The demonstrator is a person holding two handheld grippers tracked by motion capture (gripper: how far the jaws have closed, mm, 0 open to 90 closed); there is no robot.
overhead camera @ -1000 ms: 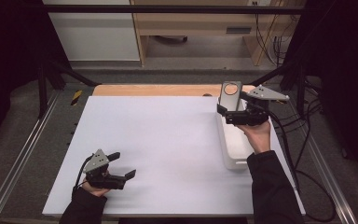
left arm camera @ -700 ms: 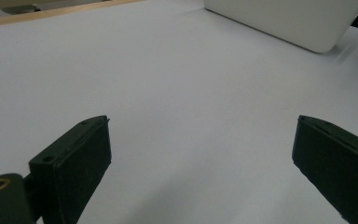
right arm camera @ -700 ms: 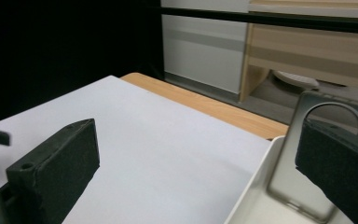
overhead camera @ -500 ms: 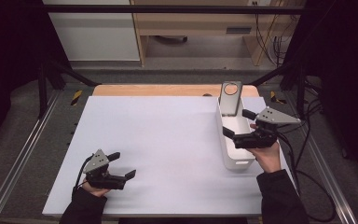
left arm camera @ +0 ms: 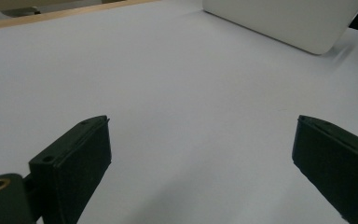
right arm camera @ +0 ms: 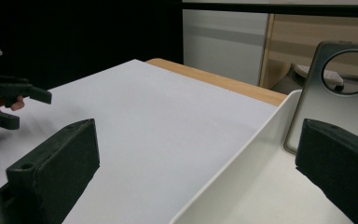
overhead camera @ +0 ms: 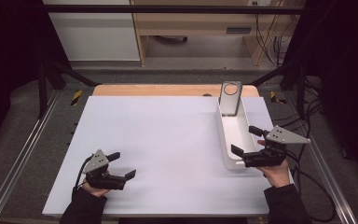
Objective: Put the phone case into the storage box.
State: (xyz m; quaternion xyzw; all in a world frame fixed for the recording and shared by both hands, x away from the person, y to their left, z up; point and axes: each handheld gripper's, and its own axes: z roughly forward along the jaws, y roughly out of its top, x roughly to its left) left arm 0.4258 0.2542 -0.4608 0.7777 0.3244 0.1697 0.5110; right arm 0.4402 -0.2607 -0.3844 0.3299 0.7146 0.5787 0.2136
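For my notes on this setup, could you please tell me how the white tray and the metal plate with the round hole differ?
The white tray lies flat and long on the table, while the metal plate stands tilted against the tray's far end. The tray is matte white; the plate is grey and shiny. The tray is an open trough; the plate is a flat piece with a round hole. Both sit on the table's right side, ahead of the right tongs.

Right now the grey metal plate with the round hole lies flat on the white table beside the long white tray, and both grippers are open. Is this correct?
Not quite. The grey metal plate does not lie on the table; it stands leaning inside the far end of the long white tray, as the high view and the right gripper view show. Yes, the left gripper and right gripper are both open.
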